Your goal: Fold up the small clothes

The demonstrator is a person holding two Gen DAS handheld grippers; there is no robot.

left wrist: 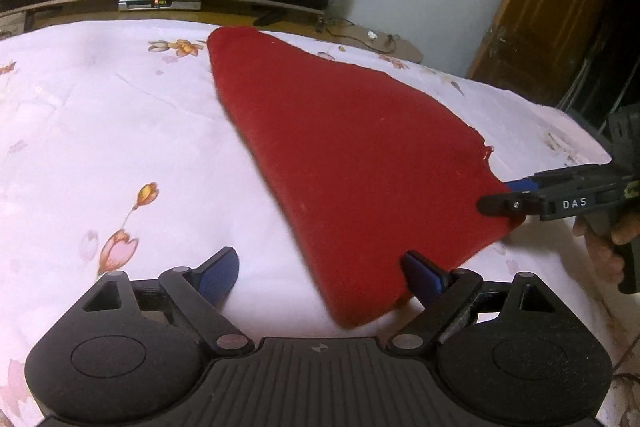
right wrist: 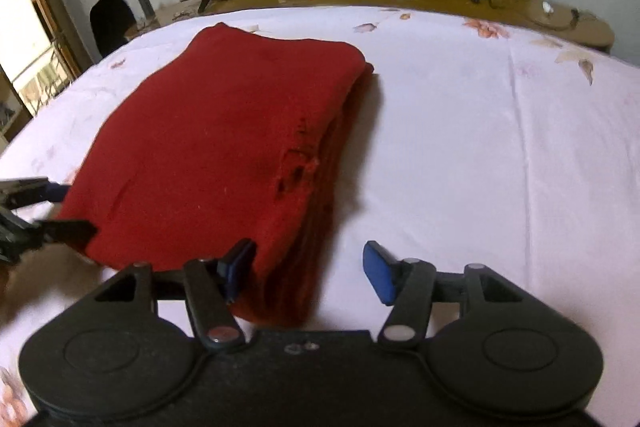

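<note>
red garment (right wrist: 208, 147), folded in layers, lies mid-bed on the floral sheet (right wrist: 480, 147), near edge toward both tools; small frayed holes mark its right fold. left claw (left wrist: 320, 273) spread wide, right claw (right wrist: 310, 267) partly spread, neither gripping. best practice: pinch both near corners together, lift evenly, lay them squarely onto the far edge.

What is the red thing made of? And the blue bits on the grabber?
The red cloth looks like soft knitted or fleecy fabric, matte and fuzzy, with a frayed hole near its folded edge. The blue pads look like rubber or soft plastic; one pad in the left wrist view shows a fine ribbed grip texture. Exact materials cannot be told. The sheet looks like thin printed cotton.
</note>
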